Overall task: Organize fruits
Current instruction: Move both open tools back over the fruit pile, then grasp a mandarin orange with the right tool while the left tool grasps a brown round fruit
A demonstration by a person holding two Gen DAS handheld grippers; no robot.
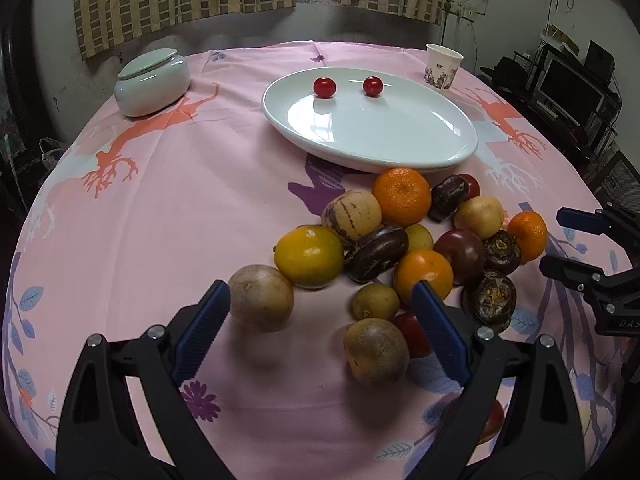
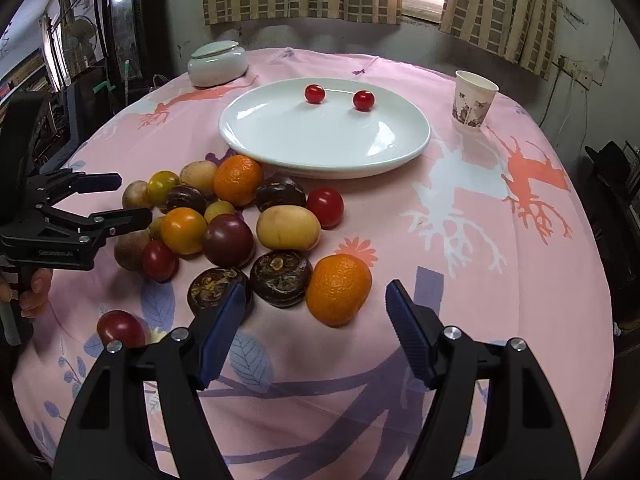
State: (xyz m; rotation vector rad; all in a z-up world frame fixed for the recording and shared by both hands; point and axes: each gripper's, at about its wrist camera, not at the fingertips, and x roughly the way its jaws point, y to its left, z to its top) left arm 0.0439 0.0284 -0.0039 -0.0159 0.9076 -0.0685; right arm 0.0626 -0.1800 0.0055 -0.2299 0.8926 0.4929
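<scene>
A heap of fruits lies on the pink tablecloth: mandarins, yellow and brown round fruits, dark wrinkled ones, red tomatoes. Behind it a white plate carries two cherry tomatoes. My left gripper is open low over the near edge of the heap, a brown fruit just inside its left finger and a small yellow fruit near its right finger. My right gripper is open, with a mandarin between its fingertips, untouched. Each gripper shows in the other's view: the right gripper, the left gripper.
A pale lidded ceramic jar stands at the back left, and a paper cup at the back right beside the plate. A person's hand holds the left gripper's handle. The round table drops off on every side.
</scene>
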